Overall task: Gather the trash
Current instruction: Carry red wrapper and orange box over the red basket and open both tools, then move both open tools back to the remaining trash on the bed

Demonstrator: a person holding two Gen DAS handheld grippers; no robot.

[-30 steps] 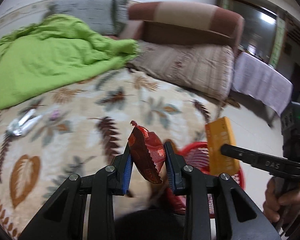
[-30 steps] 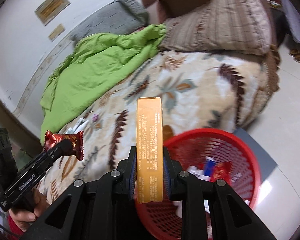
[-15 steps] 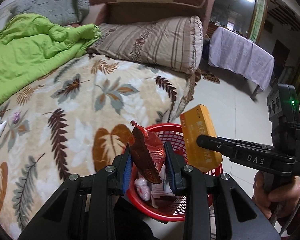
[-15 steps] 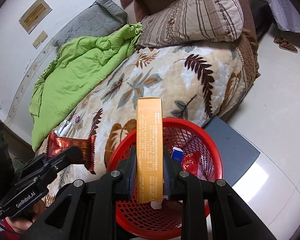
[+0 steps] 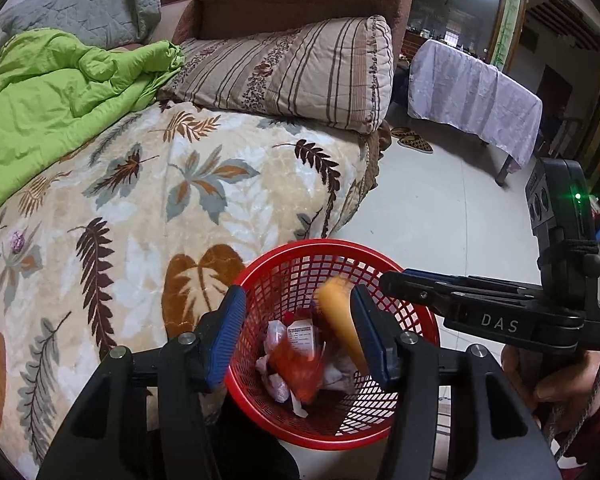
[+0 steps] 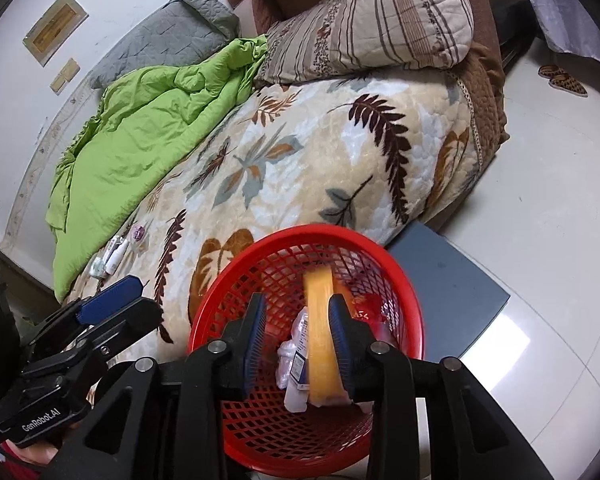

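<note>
Red mesh basket (image 5: 414, 320): stands on the pale tiled floor (image 5: 440, 200), tight against the edge of the bed; its near rim lies directly under both tools. Contents: white crumpled wrappers (image 5: 278, 384) and a small printed packet.

Left gripper (image 5: 300, 332): above the basket mouth, jaws opening, pads clear of everything. A red wrapper (image 5: 300, 372), blurred, lies below and between them inside the basket, touching neither pad.

Right gripper (image 6: 296, 344): also above the basket, jaws opening. The orange box (image 6: 320, 340), blurred, stands on end between the pads and close to the right one; whether that pad touches it cannot be told. Its lower end is down among the trash.

Bed: leaf-pattern blanket (image 5: 140, 208) runs to the mattress edge beside the basket. On it, near the green quilt (image 5: 40, 112), lie small white tubes (image 6: 114, 254) and a purple scrap (image 6: 137, 233), well apart from the basket.

Open room: bare floor right of the basket; a grey flat mat (image 6: 452, 280) touches its far side. Slippers (image 5: 414, 142) and a cloth-draped table (image 5: 472, 92) stand farther off.
</note>
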